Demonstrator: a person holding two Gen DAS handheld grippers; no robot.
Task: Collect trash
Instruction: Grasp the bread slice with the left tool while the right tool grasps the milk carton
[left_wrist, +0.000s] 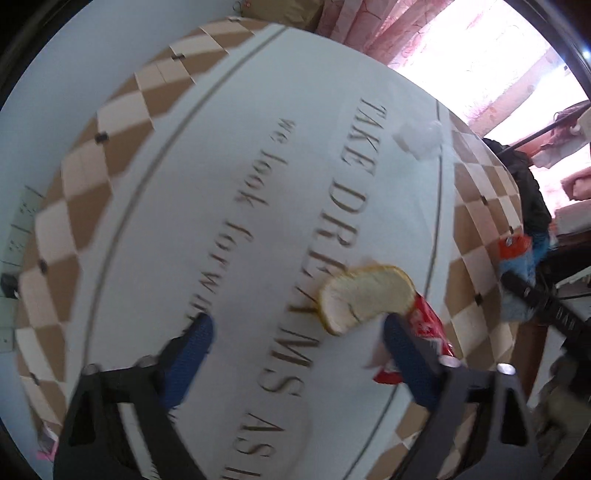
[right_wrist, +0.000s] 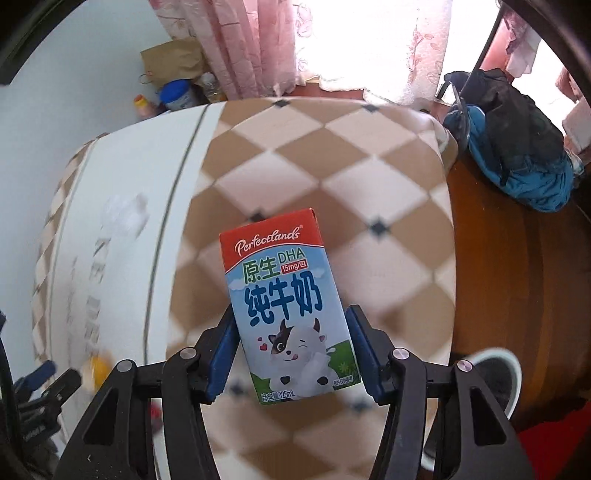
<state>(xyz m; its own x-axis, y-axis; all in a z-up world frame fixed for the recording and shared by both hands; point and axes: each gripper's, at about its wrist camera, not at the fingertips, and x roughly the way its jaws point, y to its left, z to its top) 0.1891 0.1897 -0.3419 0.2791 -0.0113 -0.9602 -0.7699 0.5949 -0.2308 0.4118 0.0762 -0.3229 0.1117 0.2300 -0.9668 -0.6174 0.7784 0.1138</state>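
left claw (left_wrist: 297, 332): black frame | blue pads | silver screws

Milk carton (right_wrist: 288, 306): small, red band on top, pale blue front with cartoon cow, green strip at base. Upright, printed face to camera, clamped at its lower sides between the blue pads of the right gripper (right_wrist: 291, 354), above the checkered border of the tablecloth (right_wrist: 332, 155).

Fruit peel (left_wrist: 365, 299): curved, yellow rind, pale pith facing up, lying on the white centre of the tablecloth, over the printed lettering.

Red wrapper (left_wrist: 428, 332): crumpled, glossy, touching the peel on the side nearer the checkered border; partly hidden.

Crumpled white tissue (left_wrist: 419, 138): on the white centre, near the thin border line, well apart from the peel.
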